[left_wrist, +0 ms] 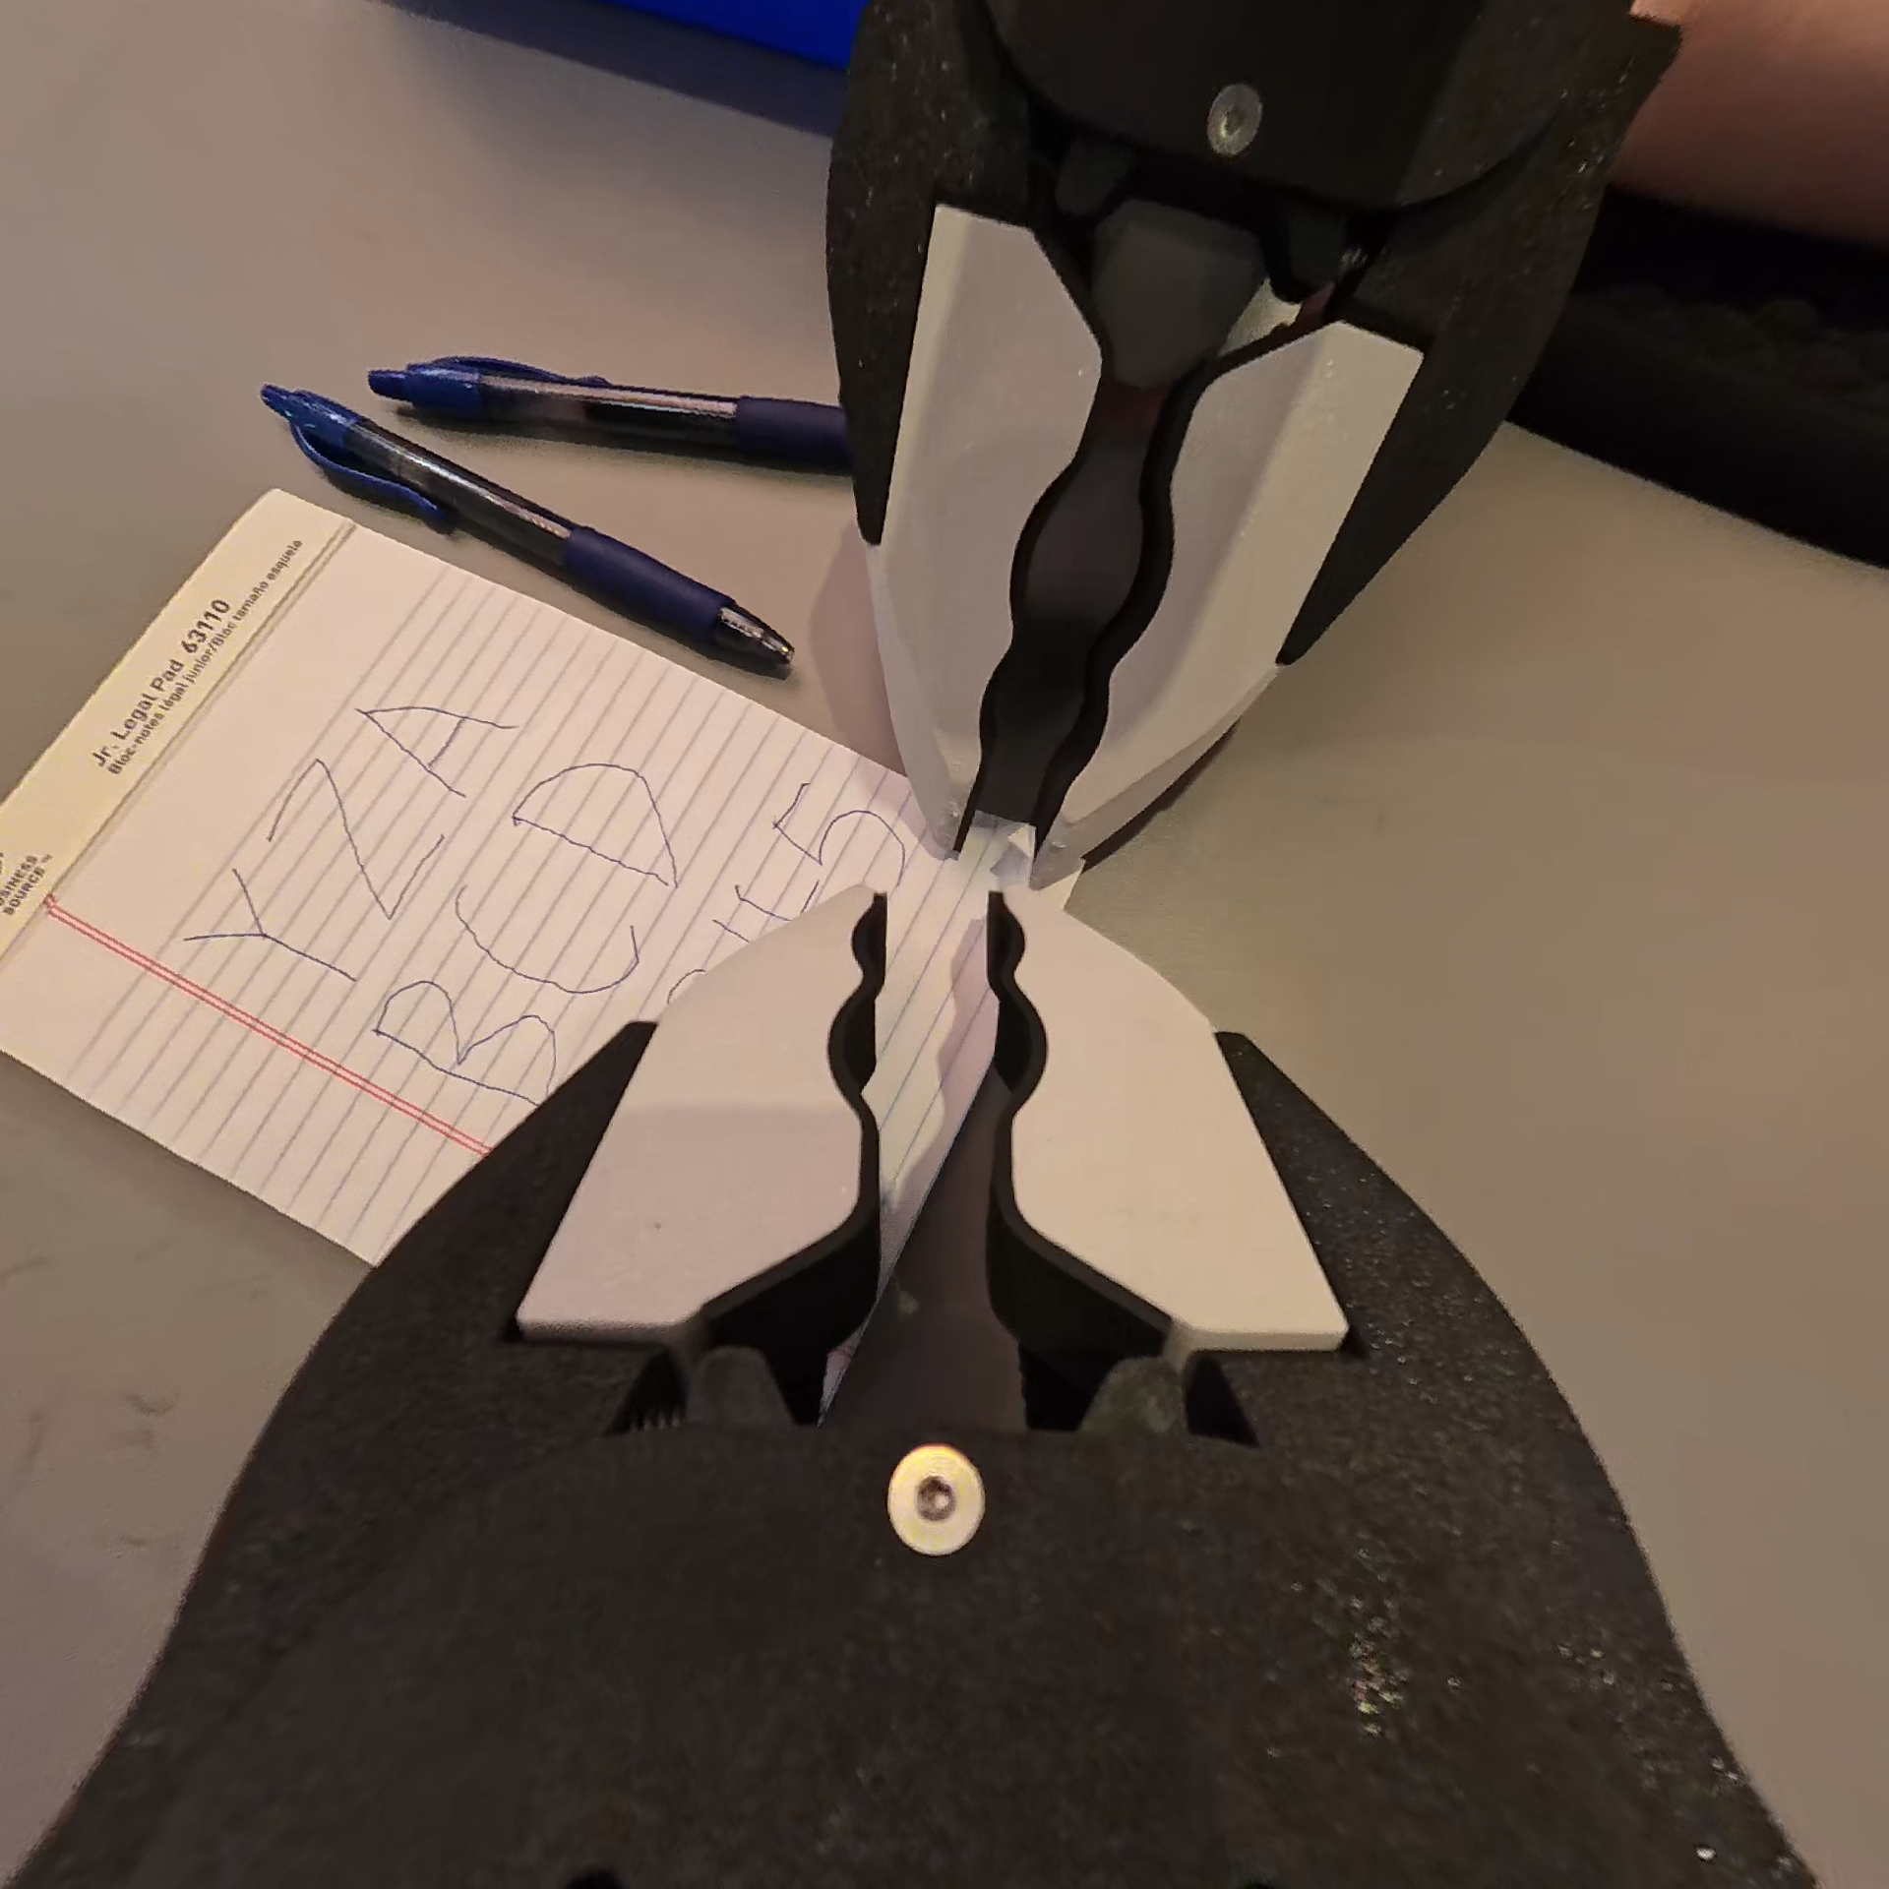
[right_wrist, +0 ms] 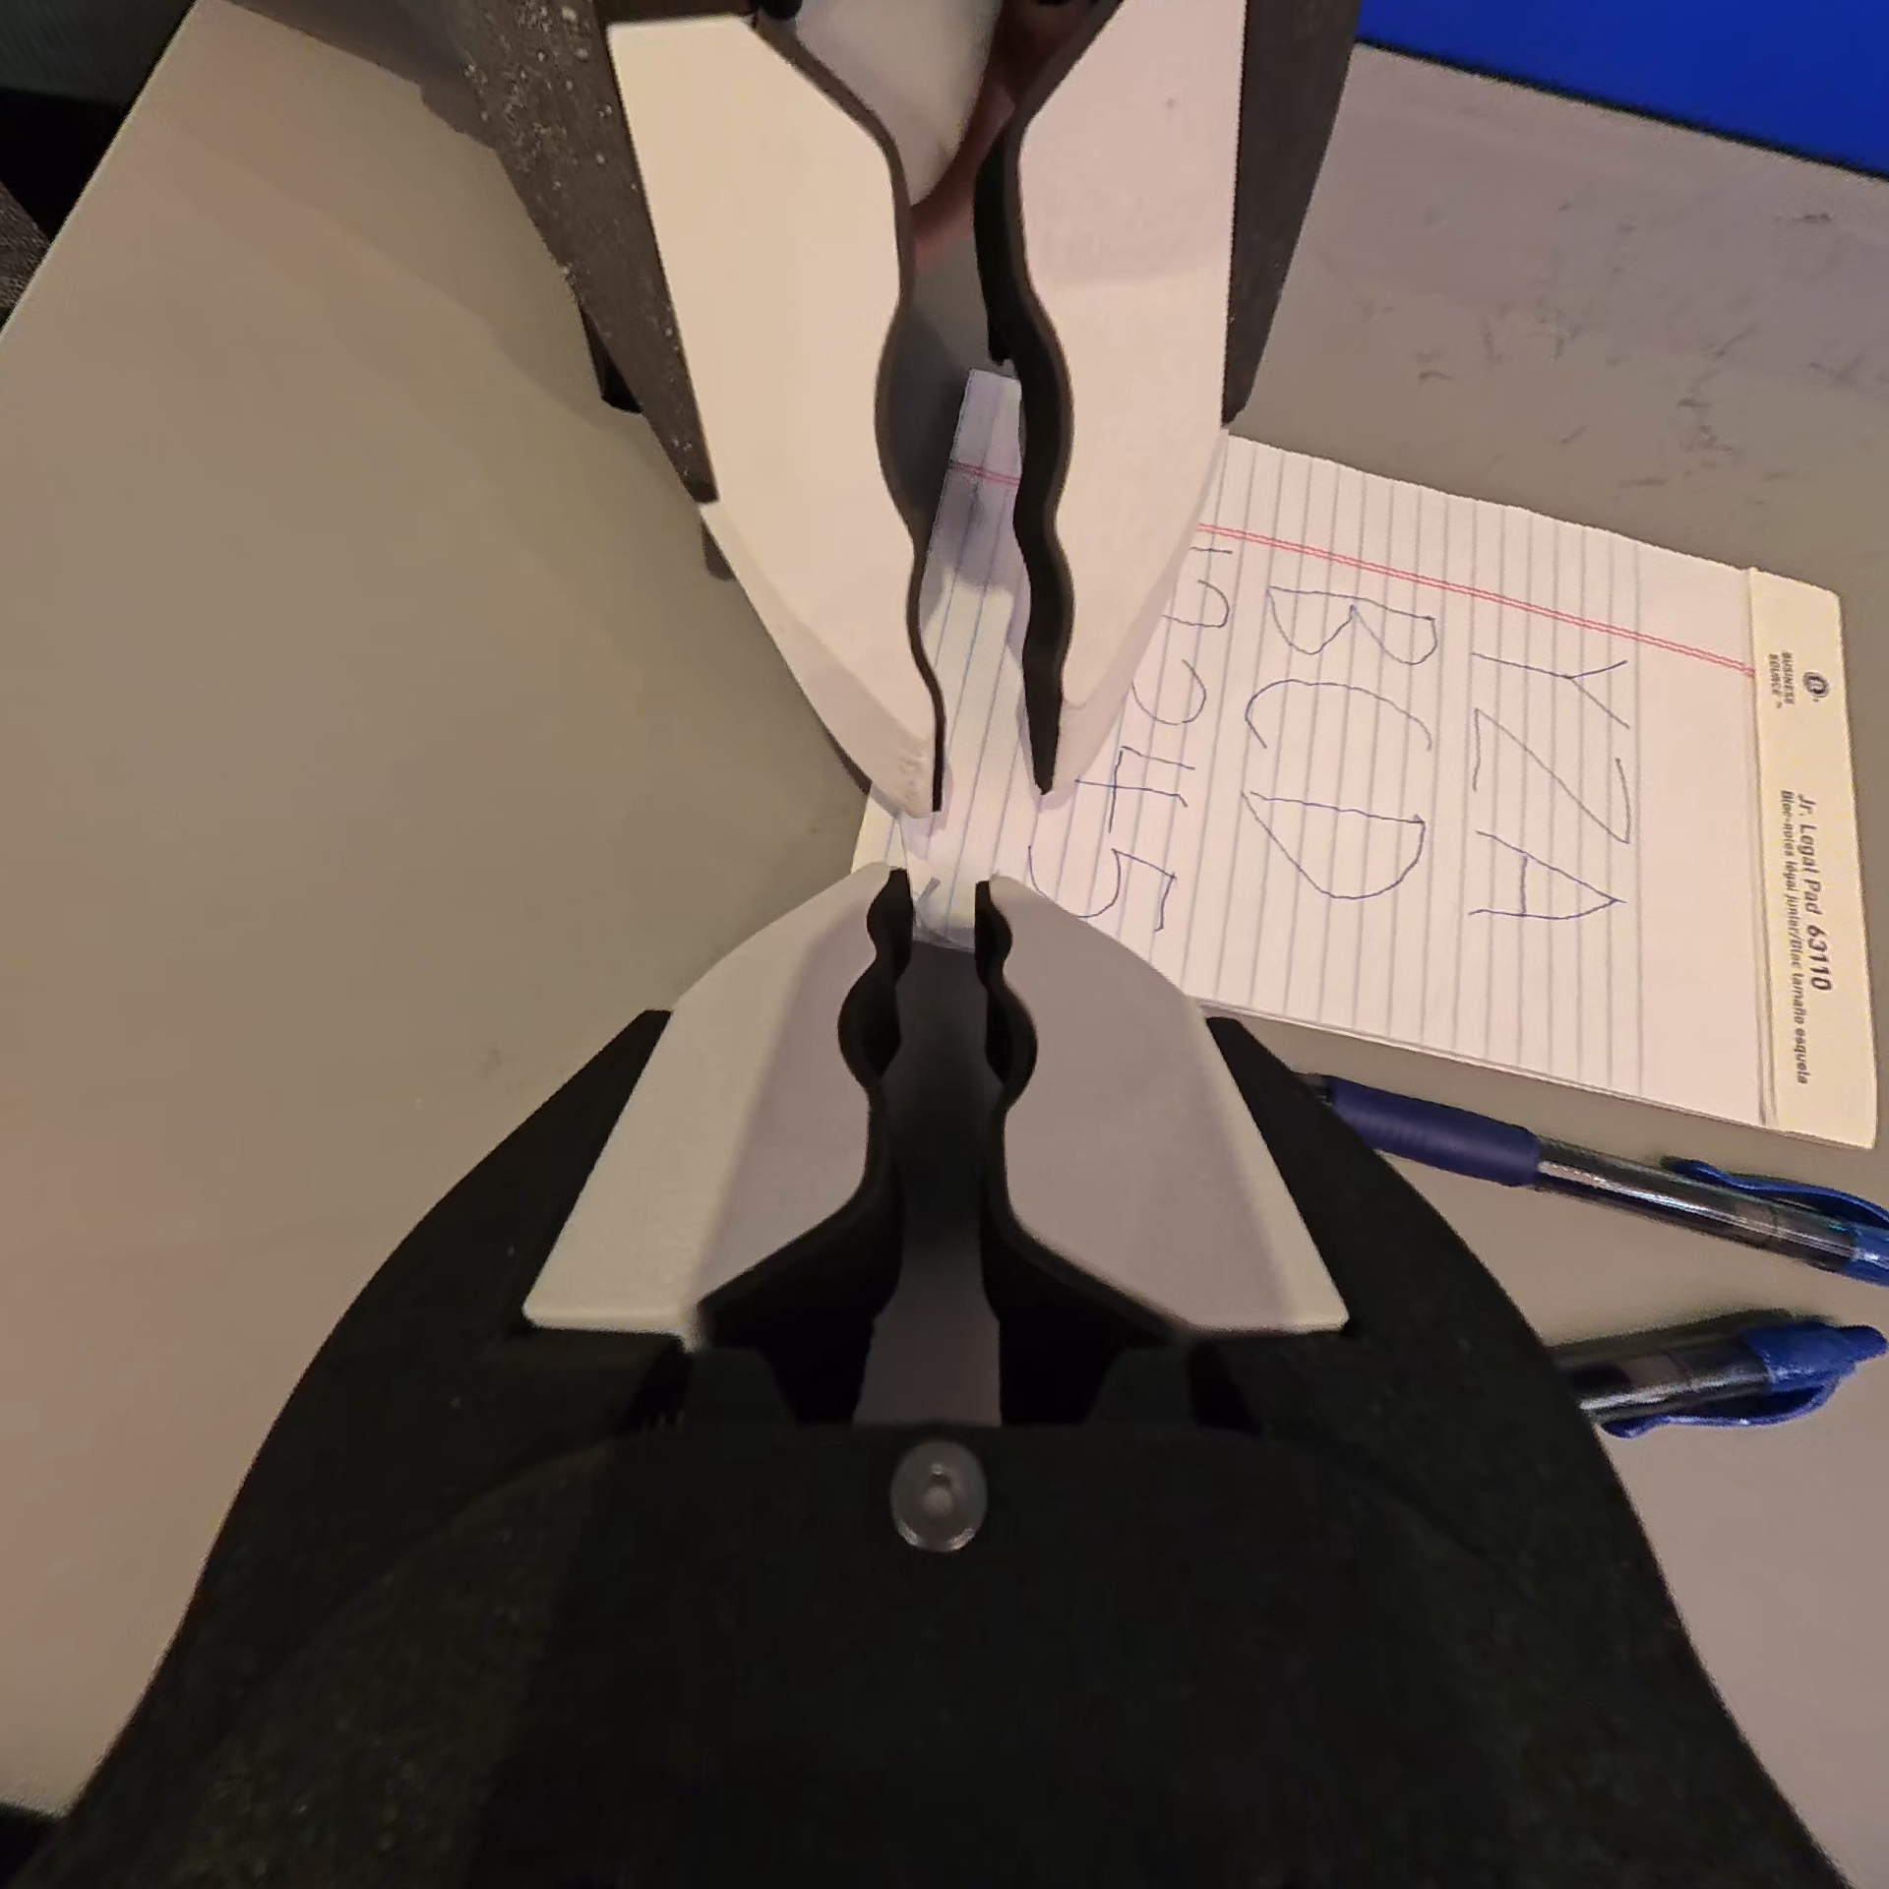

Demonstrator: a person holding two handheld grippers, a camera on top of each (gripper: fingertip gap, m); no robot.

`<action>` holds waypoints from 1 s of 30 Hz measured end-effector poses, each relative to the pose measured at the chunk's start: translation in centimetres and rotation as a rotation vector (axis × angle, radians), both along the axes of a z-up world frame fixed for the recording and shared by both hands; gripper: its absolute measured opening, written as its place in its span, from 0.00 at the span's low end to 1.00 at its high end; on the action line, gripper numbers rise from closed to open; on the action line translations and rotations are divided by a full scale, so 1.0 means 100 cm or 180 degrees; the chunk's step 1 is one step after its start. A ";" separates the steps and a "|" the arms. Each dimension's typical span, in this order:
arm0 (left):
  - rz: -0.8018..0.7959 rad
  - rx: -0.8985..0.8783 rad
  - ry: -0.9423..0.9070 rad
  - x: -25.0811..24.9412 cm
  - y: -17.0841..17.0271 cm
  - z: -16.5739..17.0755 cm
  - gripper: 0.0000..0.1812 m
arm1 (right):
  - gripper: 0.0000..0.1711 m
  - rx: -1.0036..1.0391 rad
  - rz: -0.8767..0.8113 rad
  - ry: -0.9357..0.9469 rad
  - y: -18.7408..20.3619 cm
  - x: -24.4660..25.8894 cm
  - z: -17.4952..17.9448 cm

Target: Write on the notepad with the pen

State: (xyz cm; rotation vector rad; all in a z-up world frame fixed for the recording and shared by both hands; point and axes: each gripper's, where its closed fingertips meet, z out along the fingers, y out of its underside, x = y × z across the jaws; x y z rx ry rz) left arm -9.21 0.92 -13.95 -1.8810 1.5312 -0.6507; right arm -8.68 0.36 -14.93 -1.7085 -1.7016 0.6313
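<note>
A white lined notepad (left_wrist: 307, 920) lies on the grey table, with blue handwriting on its top sheet; it also shows in the right wrist view (right_wrist: 1431, 818). The sheet's bottom edge (left_wrist: 920, 1022) is curled up off the pad. My left gripper (left_wrist: 932, 905) is shut on this curled edge, which runs between its jaws (right_wrist: 981, 654). My right gripper (right_wrist: 942, 889) faces it tip to tip and is shut on the same edge's corner. Two blue pens (left_wrist: 532, 532) (left_wrist: 613, 409) lie beside the pad, untouched.
A blue object (left_wrist: 716, 20) lies at the table's far side. A black object (left_wrist: 1738, 429) and a person's forearm (left_wrist: 1789, 102) are behind the right gripper. The table edge (right_wrist: 61, 204) runs past the left gripper. From either gripper's tips it is about 20 cm to the black object (left_wrist: 1738, 429).
</note>
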 end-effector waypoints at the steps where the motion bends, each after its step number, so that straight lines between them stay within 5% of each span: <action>1: -0.0011 -0.0007 0.0031 -0.001 0.000 -0.002 0.10 | 0.07 0.0002 0.0003 0.0001 0.000 0.000 0.000; 30: 0.0012 -0.0123 -0.0048 0.002 0.001 -0.003 0.10 | 0.11 -0.0259 0.0014 0.0179 -0.006 0.001 0.008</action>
